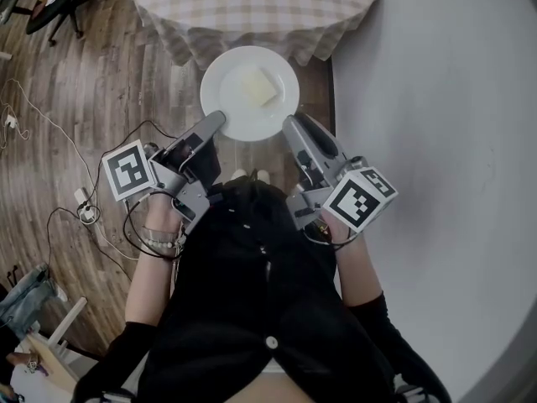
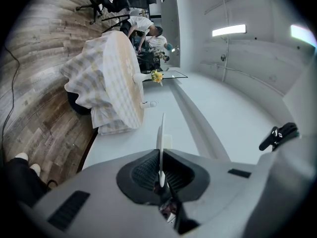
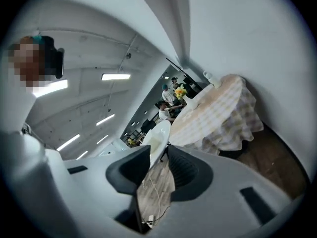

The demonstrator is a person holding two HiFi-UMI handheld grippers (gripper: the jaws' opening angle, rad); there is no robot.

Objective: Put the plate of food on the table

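Observation:
A white plate (image 1: 249, 99) with a pale yellow square of food (image 1: 258, 85) hangs over the wood floor, just short of the round table (image 1: 252, 7) with its checked cloth. My left gripper (image 1: 216, 117) is shut on the plate's left rim. In the left gripper view the plate (image 2: 161, 133) shows edge-on, pinched between the pads of that gripper (image 2: 161, 177). My right gripper (image 1: 289, 122) is at the right rim. In the right gripper view the plate (image 3: 157, 135) passes between its jaws (image 3: 157, 151), which stand apart with floor showing through.
A white wall (image 1: 436, 74) runs close along the right. Cables and a plug (image 1: 84, 212) lie on the floor at left, and office chairs (image 1: 59, 7) stand far left. The table (image 2: 119, 78) carries a vase of yellow flowers (image 2: 156, 76). People stand beyond it.

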